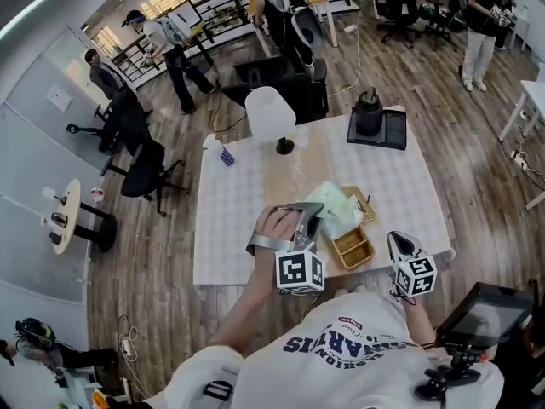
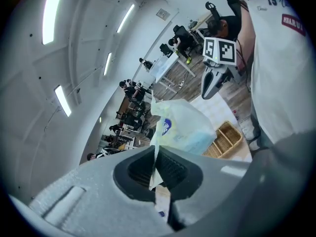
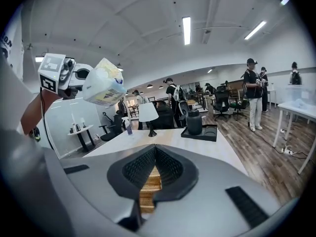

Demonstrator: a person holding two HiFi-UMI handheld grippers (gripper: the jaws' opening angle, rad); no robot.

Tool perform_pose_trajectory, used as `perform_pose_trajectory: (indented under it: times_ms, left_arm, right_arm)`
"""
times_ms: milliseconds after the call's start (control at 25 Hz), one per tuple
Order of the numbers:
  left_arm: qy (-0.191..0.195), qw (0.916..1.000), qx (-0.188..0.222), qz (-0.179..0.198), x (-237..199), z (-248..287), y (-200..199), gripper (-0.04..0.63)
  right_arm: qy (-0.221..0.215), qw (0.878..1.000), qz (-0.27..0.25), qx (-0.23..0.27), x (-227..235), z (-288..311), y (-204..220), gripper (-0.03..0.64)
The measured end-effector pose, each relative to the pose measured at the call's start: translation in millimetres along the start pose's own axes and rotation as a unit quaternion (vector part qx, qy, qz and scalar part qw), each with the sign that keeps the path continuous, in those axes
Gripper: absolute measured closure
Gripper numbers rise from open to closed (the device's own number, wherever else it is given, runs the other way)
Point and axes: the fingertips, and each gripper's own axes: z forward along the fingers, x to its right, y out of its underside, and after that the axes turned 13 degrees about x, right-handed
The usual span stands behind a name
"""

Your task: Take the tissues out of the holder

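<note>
A pale green tissue pack (image 1: 338, 206) hangs in the air just above the wicker holder (image 1: 354, 248), which sits near the table's front edge. My left gripper (image 1: 316, 217) is shut on the pack's plastic edge. In the left gripper view the pack (image 2: 185, 127) dangles from the closed jaws (image 2: 155, 149), with the holder (image 2: 227, 137) below it. My right gripper (image 1: 397, 242) stands to the right of the holder, shut and empty. In the right gripper view the wicker (image 3: 147, 182) shows through the gap behind the meeting pads (image 3: 155, 150), and the lifted pack (image 3: 103, 87) is at upper left.
The table (image 1: 231, 221) carries a white lamp (image 1: 271, 114) at the back, a black tray with a dark jug (image 1: 375, 127) at back right, and a small bottle (image 1: 224, 153) at back left. Office chairs and several people stand beyond it.
</note>
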Motion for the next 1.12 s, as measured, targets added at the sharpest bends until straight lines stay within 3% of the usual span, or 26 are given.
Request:
perform_pose_trajectory:
  times_ms: [720, 1120]
  left_arm:
    - [0.0, 0.9999, -0.014, -0.008, 8, 20, 1, 0.595]
    - [-0.028, 0.995, -0.089, -0.035, 7, -22, 38, 0.595]
  right_arm:
    - [0.003, 1.0, -0.004, -0.011, 23, -3, 3, 0.609]
    - [-0.072, 0.997, -0.015, -0.031, -13, 26, 4, 0.609]
